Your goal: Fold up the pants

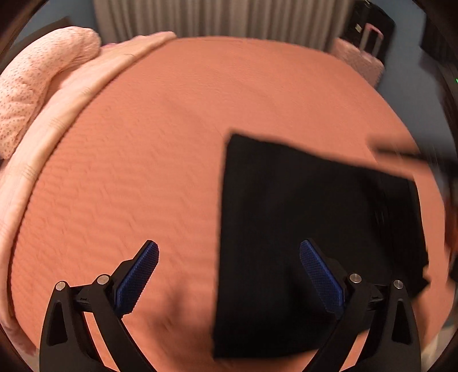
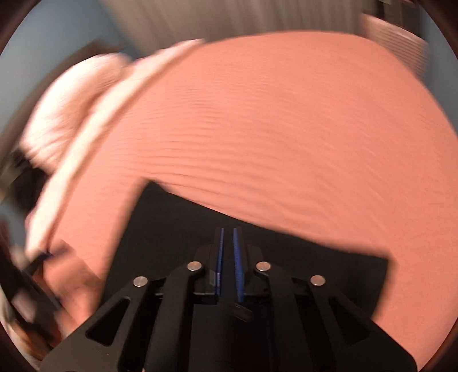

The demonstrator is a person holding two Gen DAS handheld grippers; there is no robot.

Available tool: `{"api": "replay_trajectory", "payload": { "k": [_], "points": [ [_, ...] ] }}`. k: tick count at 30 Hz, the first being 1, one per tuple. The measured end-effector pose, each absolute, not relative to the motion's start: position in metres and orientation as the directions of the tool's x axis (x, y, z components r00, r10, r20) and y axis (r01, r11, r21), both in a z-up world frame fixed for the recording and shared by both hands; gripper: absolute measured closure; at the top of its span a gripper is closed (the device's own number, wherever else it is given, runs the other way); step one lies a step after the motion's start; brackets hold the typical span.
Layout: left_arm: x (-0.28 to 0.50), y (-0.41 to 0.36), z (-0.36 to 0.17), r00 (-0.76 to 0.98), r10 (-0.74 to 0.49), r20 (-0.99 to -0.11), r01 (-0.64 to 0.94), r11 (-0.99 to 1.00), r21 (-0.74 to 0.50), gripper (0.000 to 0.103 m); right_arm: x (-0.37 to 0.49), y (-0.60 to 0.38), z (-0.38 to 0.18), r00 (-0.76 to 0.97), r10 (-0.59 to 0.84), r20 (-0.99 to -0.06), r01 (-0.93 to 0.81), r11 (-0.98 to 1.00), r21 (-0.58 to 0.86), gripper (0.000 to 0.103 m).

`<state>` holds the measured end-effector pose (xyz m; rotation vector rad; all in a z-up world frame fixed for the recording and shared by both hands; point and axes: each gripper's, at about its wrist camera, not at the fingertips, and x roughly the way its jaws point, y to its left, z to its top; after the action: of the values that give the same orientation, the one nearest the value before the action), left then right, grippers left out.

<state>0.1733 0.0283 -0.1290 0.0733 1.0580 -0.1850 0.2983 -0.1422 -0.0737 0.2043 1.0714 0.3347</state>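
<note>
The black pants (image 1: pixel 300 243) lie folded into a flat rectangle on the salmon bedspread (image 1: pixel 157 157), at the right of the left wrist view. My left gripper (image 1: pixel 229 257) is wide open and empty, above the pants' left edge; its right blue pad (image 1: pixel 320 277) is over the cloth, the left pad over bare bedspread. In the right wrist view, which is blurred, the pants (image 2: pixel 177 229) lie under my right gripper (image 2: pixel 227 237). Its blue pads stand nearly together with a thin gap and nothing between them.
A pink dotted pillow (image 1: pixel 37 85) and a folded-back pale pink sheet (image 1: pixel 71 103) lie along the bed's left side. A grey curtain (image 1: pixel 214 17) hangs behind the bed. A pink suitcase (image 1: pixel 363 54) stands at the far right corner.
</note>
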Motion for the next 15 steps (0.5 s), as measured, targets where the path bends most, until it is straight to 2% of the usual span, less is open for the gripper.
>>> {"api": "replay_trajectory", "payload": {
  "k": [1, 2, 4, 7, 9, 10, 11, 13, 14, 15],
  "points": [
    [0.161, 0.017, -0.140, 0.458, -0.111, -0.882, 0.212, 0.977, -0.012, 0.006, 0.321, -0.121, -0.074, 0.342, 0.459, -0.820, -0.263, 0.884, 0.386, 0.037],
    [0.153, 0.010, -0.152, 0.440, -0.105, -0.892, 0.237, 0.971, 0.003, 0.006, 0.334, -0.109, -0.077, 0.308, 0.489, -0.816, -0.298, 0.864, 0.405, 0.017],
    [0.141, 0.000, -0.174, 0.433, -0.050, -0.900, 0.234, 0.970, 0.059, 0.005, 0.359, -0.080, -0.079, 0.332, 0.428, -0.841, -0.347, 0.884, 0.313, 0.017],
    [0.143, 0.010, -0.178, 0.424, -0.108, -0.899, 0.172, 0.984, -0.037, 0.005, 0.382, -0.040, -0.092, 0.268, 0.397, -0.878, -0.418, 0.869, 0.266, 0.017],
    [0.150, 0.024, -0.184, 0.385, -0.187, -0.904, 0.146, 0.979, -0.141, 0.005, 0.385, -0.008, -0.106, 0.255, 0.354, -0.900, -0.497, 0.846, 0.192, 0.035],
    [0.153, 0.032, -0.189, 0.363, -0.244, -0.899, 0.132, 0.969, -0.209, 0.005, 0.392, 0.009, -0.121, 0.286, 0.244, -0.927, -0.538, 0.841, 0.055, 0.037],
    [0.155, 0.036, -0.191, 0.357, -0.270, -0.894, 0.124, 0.962, -0.242, 0.005, 0.400, 0.014, -0.135, 0.309, 0.146, -0.940, -0.530, 0.847, -0.043, 0.037],
    [0.155, 0.035, -0.189, 0.360, -0.266, -0.894, 0.145, 0.963, -0.228, 0.005, 0.417, 0.003, -0.140, 0.363, 0.095, -0.927, -0.431, 0.899, -0.077, 0.051],
    [0.155, 0.033, -0.188, 0.369, -0.251, -0.895, 0.160, 0.966, -0.205, 0.005, 0.423, -0.007, -0.129, 0.425, 0.042, -0.904, -0.338, 0.934, -0.115, 0.049],
    [0.155, 0.031, -0.186, 0.377, -0.239, -0.895, 0.168, 0.968, -0.187, 0.005, 0.418, -0.013, -0.116, 0.458, 0.071, -0.886, -0.309, 0.947, -0.084, 0.049]
  ]
}}
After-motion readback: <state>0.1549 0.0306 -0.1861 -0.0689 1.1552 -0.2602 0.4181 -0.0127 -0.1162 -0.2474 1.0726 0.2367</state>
